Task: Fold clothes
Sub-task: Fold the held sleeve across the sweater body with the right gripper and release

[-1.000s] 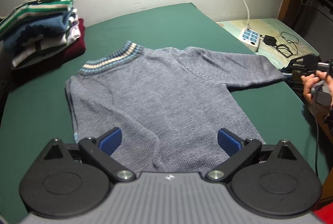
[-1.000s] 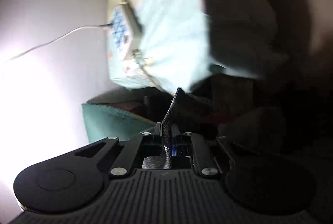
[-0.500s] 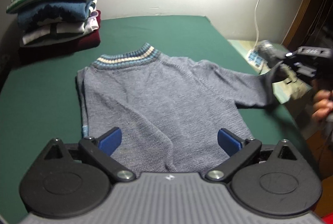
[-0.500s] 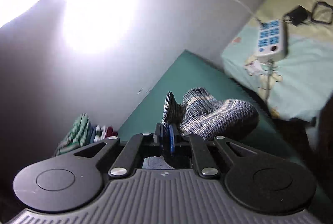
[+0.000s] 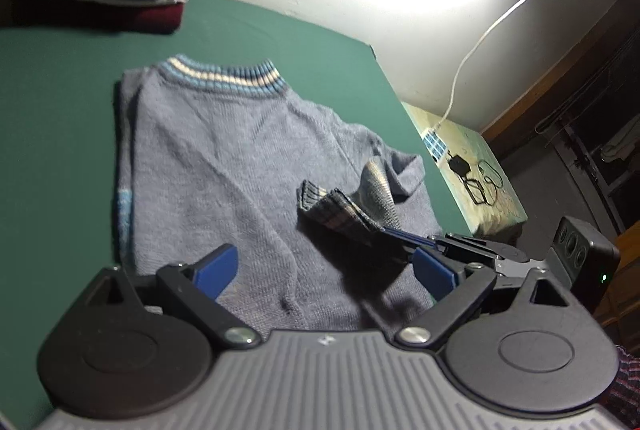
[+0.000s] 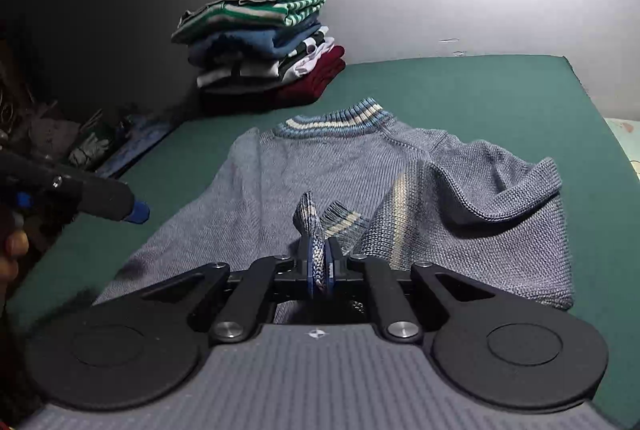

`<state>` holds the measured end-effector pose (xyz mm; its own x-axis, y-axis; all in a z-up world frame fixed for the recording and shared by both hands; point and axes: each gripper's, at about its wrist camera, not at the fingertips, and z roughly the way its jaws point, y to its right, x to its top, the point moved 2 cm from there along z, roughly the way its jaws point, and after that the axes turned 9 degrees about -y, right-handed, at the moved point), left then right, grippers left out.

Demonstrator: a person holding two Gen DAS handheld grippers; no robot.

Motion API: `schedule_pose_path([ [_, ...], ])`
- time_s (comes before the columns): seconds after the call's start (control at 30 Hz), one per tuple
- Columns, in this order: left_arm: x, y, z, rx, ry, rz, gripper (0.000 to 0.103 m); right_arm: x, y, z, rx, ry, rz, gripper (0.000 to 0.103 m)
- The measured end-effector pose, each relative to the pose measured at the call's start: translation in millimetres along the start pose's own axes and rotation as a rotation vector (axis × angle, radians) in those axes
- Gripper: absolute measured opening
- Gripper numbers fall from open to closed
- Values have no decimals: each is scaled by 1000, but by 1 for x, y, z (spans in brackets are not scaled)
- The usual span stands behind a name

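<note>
A grey-blue knit sweater (image 5: 224, 158) with a striped collar lies flat on the green table (image 5: 60, 102). My right gripper (image 6: 319, 266) is shut on the striped cuff (image 6: 308, 214) of its right sleeve. The sleeve (image 6: 480, 206) is doubled back over the sweater's body. In the left wrist view that cuff (image 5: 332, 206) hangs just above the body, with the right gripper (image 5: 400, 236) behind it. My left gripper (image 5: 326, 270) stands open over the sweater's lower hem with nothing between its pads. One of its fingers (image 6: 104, 196) shows at the left of the right wrist view.
A stack of folded clothes (image 6: 264, 46) sits at the table's far left corner against the wall. Right of the table a side surface holds a power strip (image 5: 434, 146), a charger and cables (image 5: 480, 182). Clutter (image 6: 80, 146) lies off the table's left edge.
My right gripper has swung in from beyond the table's right edge and carried the cuff over the sweater's body. The sleeve now lies folded inward. The left gripper has rolled and shifted, still open.
</note>
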<state>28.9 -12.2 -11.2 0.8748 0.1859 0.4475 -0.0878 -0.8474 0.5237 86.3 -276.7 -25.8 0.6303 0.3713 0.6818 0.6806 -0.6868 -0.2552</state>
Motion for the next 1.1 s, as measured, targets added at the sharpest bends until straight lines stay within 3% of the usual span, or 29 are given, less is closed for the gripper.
schedule_pose_path([
  [0.13,4,7,22,-58,-57,23,94,-17,-6,-3,-26,-63,-49,8],
  [0.23,9,17,38,-90,-97,57,94,-32,-10,-10,-2,-128,-78,15],
  [0.37,17,22,61,-55,-137,105,92,-43,-2,-31,-16,-92,3,20],
  [0.47,26,19,78,-38,-155,126,79,-51,4,-37,-49,-80,71,20],
  [0.53,32,17,91,-18,-171,142,63,-56,6,-36,-58,-87,104,20],
  [0.63,40,12,108,32,-174,166,63,-63,5,-35,-64,-99,123,20],
  [0.9,45,14,117,11,-147,219,72,-68,1,-29,-62,-101,146,24],
  [0.97,45,16,117,-3,-147,215,66,-69,-1,-29,-64,-94,138,26],
  [1.07,45,16,119,-24,-148,180,45,-72,-8,-28,-67,-87,94,34],
  [1.1,45,14,118,-25,-142,163,28,-73,-10,-28,-68,-84,78,37],
])
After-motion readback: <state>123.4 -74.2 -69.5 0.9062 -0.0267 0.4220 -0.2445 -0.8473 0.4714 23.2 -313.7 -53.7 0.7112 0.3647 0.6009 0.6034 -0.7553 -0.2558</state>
